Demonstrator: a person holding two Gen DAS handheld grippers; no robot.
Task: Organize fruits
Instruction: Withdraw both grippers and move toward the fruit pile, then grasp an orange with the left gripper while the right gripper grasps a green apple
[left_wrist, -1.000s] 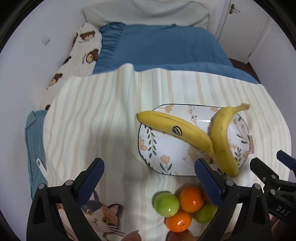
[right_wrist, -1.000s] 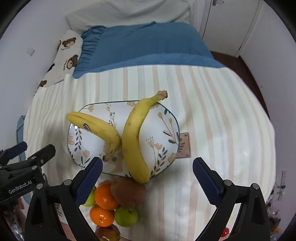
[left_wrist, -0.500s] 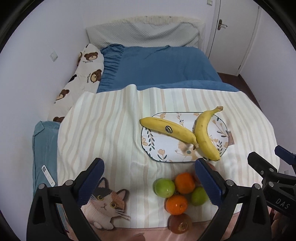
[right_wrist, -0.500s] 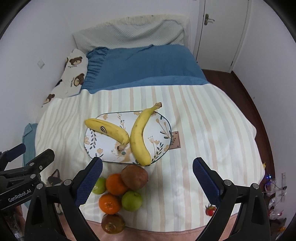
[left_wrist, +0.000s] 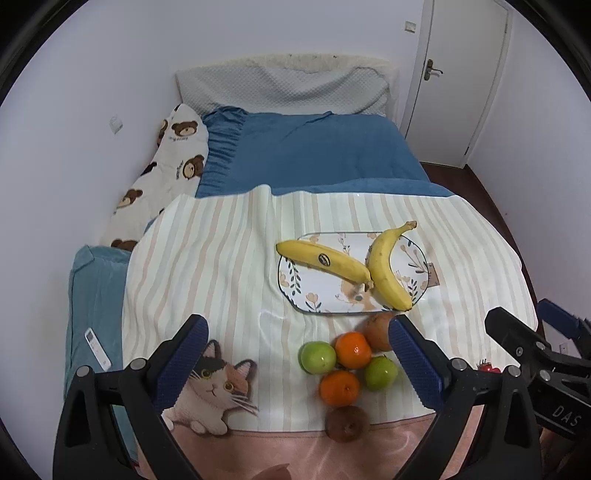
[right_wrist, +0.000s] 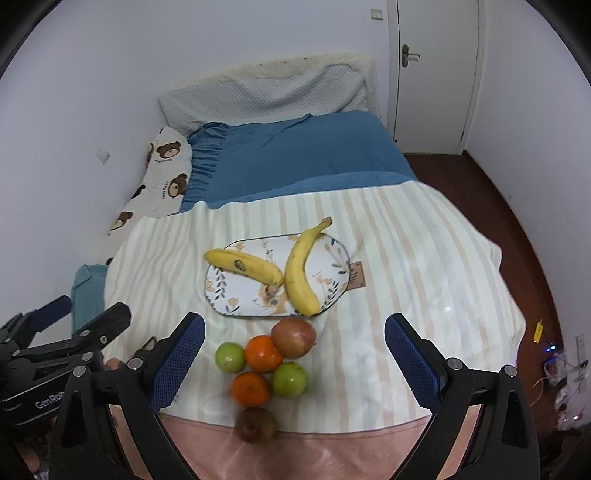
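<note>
Fruits (left_wrist: 349, 363) lie clustered before the plate (left_wrist: 317, 291); both grippers (left_wrist: 295, 354) (right_wrist: 294, 352), wide open and empty, should take one outer fruit gently.

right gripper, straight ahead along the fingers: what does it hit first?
Probably the fruit cluster. The right gripper, jaws open and empty, points at the orange and red-brown apple, which sit nearer than the plate with bananas. Depth is unclear in the fisheye, so treat this as likely.
</note>
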